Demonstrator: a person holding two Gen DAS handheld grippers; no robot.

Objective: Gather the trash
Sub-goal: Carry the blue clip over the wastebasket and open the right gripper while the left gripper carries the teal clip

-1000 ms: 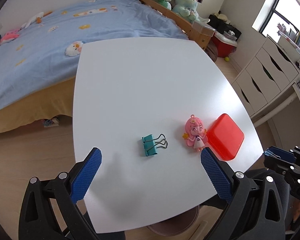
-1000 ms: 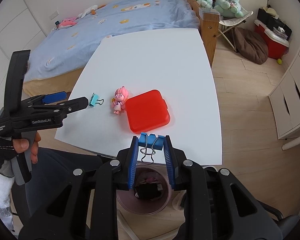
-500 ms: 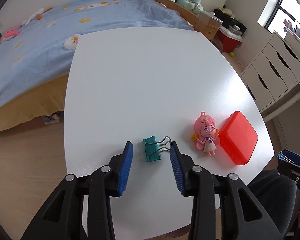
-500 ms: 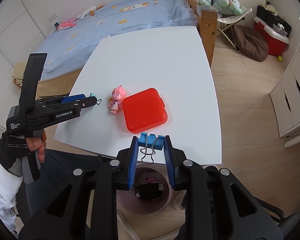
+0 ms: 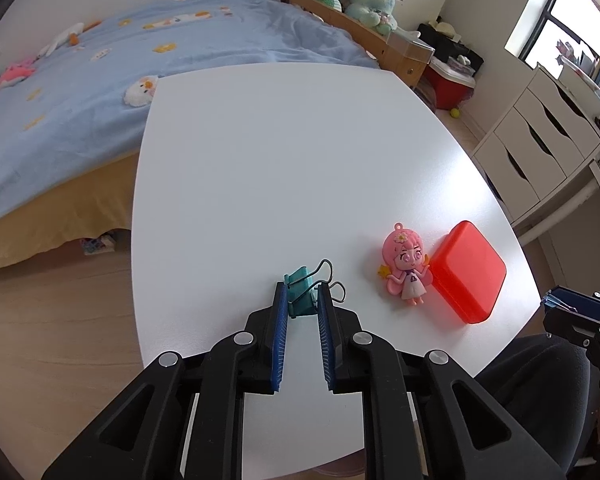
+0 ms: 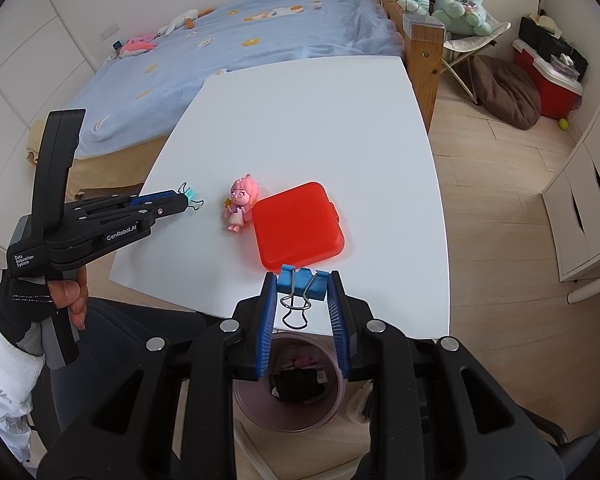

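Note:
A teal binder clip (image 5: 300,293) lies on the white table (image 5: 284,152) near its front edge, and my left gripper (image 5: 303,296) is shut on it; both show in the right wrist view (image 6: 182,199). My right gripper (image 6: 302,284) is shut on a blue binder clip (image 6: 302,282) and holds it above the table's near edge, over a pink trash bin (image 6: 288,384) on the floor. A pink doll figure (image 5: 406,264) and a red plastic box (image 5: 466,272) lie side by side on the table.
A bed with a blue cover (image 5: 120,76) stands behind the table. White drawers (image 5: 540,144) stand to the right. A red cooler (image 6: 548,76) and a brown cushion (image 6: 504,92) are on the floor beyond. The bin holds dark trash.
My left gripper has moved forward to the teal clip and closed from wide open onto it. My right gripper has stayed shut on the blue clip above the bin.

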